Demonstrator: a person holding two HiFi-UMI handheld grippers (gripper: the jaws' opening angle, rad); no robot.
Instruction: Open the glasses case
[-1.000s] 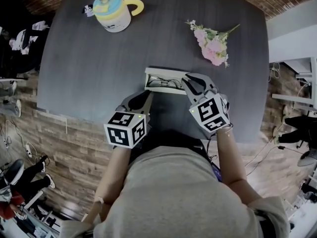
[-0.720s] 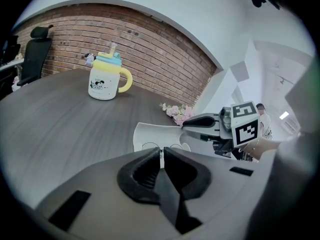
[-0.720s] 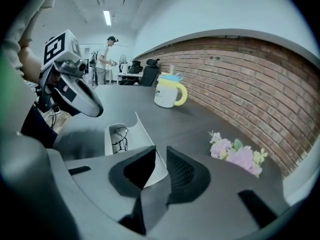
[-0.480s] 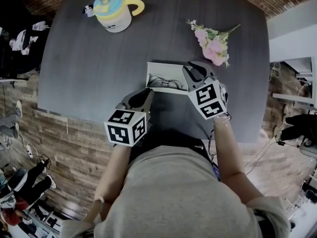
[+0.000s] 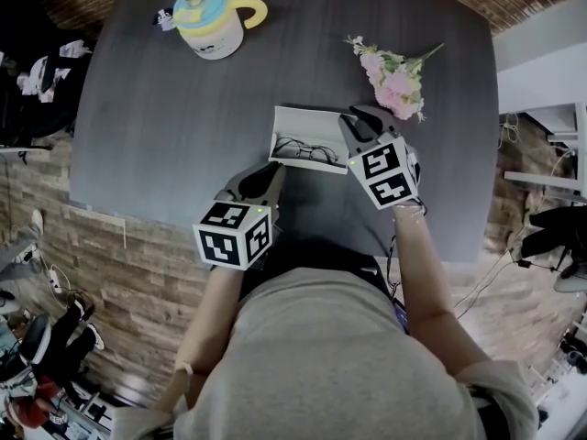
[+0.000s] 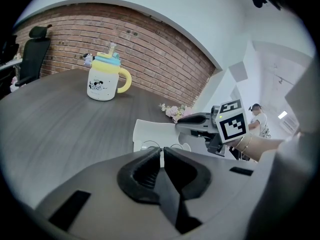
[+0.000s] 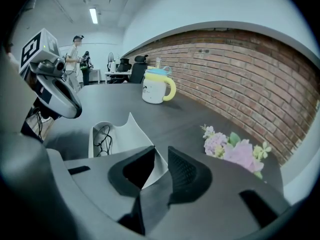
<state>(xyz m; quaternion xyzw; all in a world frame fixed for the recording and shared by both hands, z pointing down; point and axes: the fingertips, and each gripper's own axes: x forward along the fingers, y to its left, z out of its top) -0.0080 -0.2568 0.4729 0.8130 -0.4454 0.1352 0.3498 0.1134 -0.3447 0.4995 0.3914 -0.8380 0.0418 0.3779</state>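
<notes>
I am holding a gripper in each hand over the near part of the dark table (image 5: 165,126). The glasses case (image 5: 307,137) is lying open between them, close to the edge on my side. My left gripper (image 5: 273,170) is reaching in at the case's near left corner. In the left gripper view its jaws are sitting almost together, with a thin white strip of the case's front wall pinched between the pads. I am reading that as a clamp on the wall, though the sliver is small and I am not sure how firmly the pads are biting. My right gripper (image 7: 161,153) is working at the case's right end, pointing down and away from me. Its jaws have just been opening and are now standing apart. The lower corner of the lid (image 7: 131,134) is poking into the gap and leaning toward the left jaw, but the jaws are not squeezing it from both sides. The lid is standing raised, tilting back away from me, with its pale inside facing me. A pair of thin-framed glasses (image 5: 304,150) is lying in the tray below it. A pastel mug (image 5: 209,21) with a yellow handle is standing at the far left of the table, well apart from the case. A bunch of pink flowers (image 5: 394,81) is lying just beyond my right gripper.
</notes>
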